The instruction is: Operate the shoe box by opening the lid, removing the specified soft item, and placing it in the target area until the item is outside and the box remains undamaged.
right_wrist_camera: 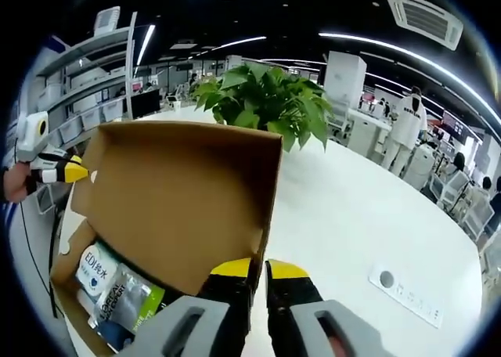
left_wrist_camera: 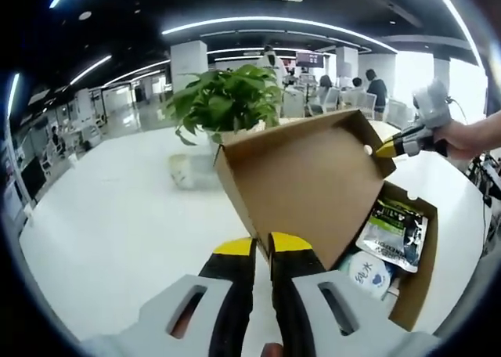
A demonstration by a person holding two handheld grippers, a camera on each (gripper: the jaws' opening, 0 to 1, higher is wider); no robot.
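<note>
The brown cardboard shoe box [left_wrist_camera: 417, 290] stands on a white table with its lid [left_wrist_camera: 305, 177] raised upright. My left gripper [left_wrist_camera: 262, 246] is shut on the lid's near corner. My right gripper [left_wrist_camera: 383, 148], held by a hand, pinches the lid's far corner. In the right gripper view the lid [right_wrist_camera: 180, 192] rises in front of me, my right gripper [right_wrist_camera: 258, 268] is shut on its edge, and the left gripper [right_wrist_camera: 78, 171] sits at the opposite corner. Inside the box lie a green-and-black soft pouch [left_wrist_camera: 395, 232] [right_wrist_camera: 133, 302] and a white pack with blue print [left_wrist_camera: 368, 275] [right_wrist_camera: 98, 271].
A leafy potted plant [left_wrist_camera: 227, 99] [right_wrist_camera: 266, 99] stands on the table just behind the box, in a white pot [left_wrist_camera: 188, 169]. A flat socket plate [right_wrist_camera: 407, 294] is set into the tabletop at the right. Desks, shelves and people fill the office beyond.
</note>
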